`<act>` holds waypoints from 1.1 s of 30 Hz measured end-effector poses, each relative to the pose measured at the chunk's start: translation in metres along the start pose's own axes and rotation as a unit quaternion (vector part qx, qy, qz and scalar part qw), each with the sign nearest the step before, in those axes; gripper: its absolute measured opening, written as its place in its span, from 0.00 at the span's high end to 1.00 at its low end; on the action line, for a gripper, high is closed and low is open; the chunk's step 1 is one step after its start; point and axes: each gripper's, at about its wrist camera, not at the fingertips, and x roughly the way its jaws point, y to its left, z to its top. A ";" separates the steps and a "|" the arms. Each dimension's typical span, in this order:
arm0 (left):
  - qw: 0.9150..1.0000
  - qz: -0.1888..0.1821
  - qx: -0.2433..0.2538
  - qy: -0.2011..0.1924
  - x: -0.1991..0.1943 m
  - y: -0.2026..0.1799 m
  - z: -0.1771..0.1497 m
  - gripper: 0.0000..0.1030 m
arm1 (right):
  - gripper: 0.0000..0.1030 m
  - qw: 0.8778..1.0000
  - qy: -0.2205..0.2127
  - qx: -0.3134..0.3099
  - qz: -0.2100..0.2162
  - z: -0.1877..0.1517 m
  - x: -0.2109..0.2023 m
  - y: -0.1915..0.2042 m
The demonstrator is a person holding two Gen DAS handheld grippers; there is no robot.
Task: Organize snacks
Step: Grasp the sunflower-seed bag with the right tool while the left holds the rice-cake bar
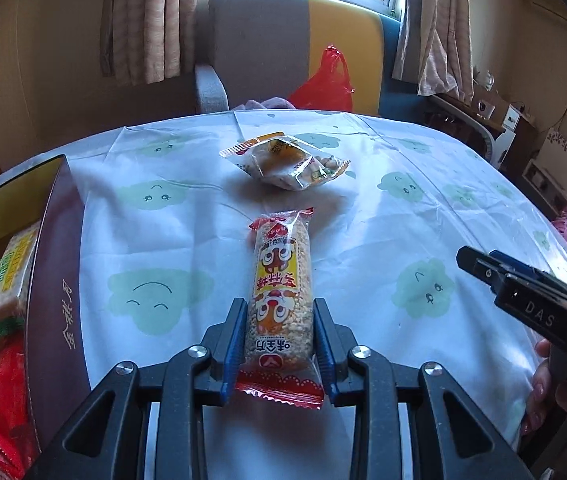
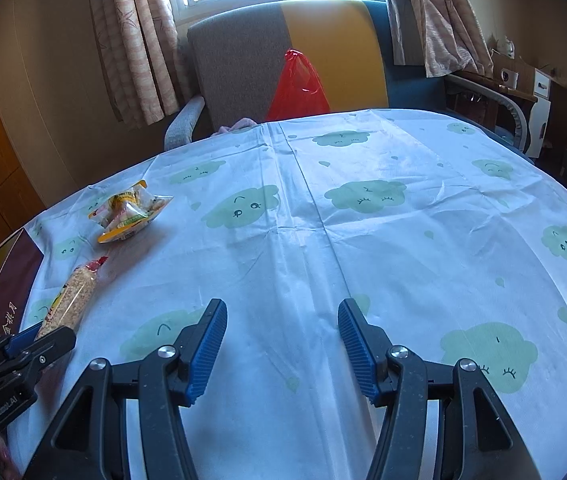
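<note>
I count one long puffed-grain snack bar [image 1: 279, 292], one heap of small clear-wrapped snacks [image 1: 285, 162] and one dark box [image 1: 53, 280], all on the cloud-print cloth of the surface [image 1: 383, 232].

Taking the box as my landmark: the bar lies just to its right, lengthwise away from me, and the heap sits beyond the bar, further from the box. The box is already partly filled; I can make out at least three packets [image 1: 3, 280] in it, no exact count.

My left gripper [image 1: 279, 316] points steeply down at the surface, and its blue pads are clamped on both sides of the bar's near half. My right gripper [image 2: 282, 318] also tilts down, well to the right of the box, its jaws spread apart over bare cloth, with nothing between them.

The left camera alone shows inside the box, and it catches the right gripper's tip at its right edge with fingers [image 1: 539, 392] of the hand below. The right camera shows only the box's outer corner [image 2: 11, 280], but it gives the left gripper [image 2: 49, 338] from the side, closed on the bar's end [image 2: 69, 300].
</note>
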 end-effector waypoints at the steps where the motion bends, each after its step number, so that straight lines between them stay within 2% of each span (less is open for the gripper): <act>1: 1.000 0.003 0.002 0.001 0.001 -0.001 0.000 0.68 | 0.43 1.000 0.000 0.000 0.001 0.000 0.000 0.000; 8: 1.000 0.008 0.008 -0.003 0.002 -0.002 -0.002 0.68 | 0.40 1.000 -0.008 0.013 0.013 0.001 -0.005 -0.004; 14: 1.000 0.010 0.011 -0.006 0.002 -0.003 -0.003 0.68 | 0.39 1.000 0.013 -0.012 0.022 0.007 -0.003 0.007; 17: 1.000 0.011 0.012 -0.007 0.002 -0.003 -0.003 0.68 | 0.38 0.998 0.008 -0.049 0.041 0.023 -0.004 0.024; 21: 1.000 0.010 0.012 -0.008 0.002 -0.003 -0.003 0.68 | 0.19 0.993 0.003 -0.089 0.075 0.057 0.003 0.054; 24: 1.000 0.010 0.012 -0.008 0.002 -0.003 -0.003 0.68 | 0.13 0.989 0.008 -0.120 0.091 0.078 0.018 0.079; 29: 1.000 0.010 0.013 -0.009 0.002 -0.003 -0.003 0.68 | 0.12 0.983 0.021 -0.152 0.099 0.101 0.052 0.114; 33: 1.000 0.010 0.014 -0.009 0.002 -0.003 -0.003 0.68 | 0.12 0.977 0.042 -0.184 0.099 0.103 0.079 0.136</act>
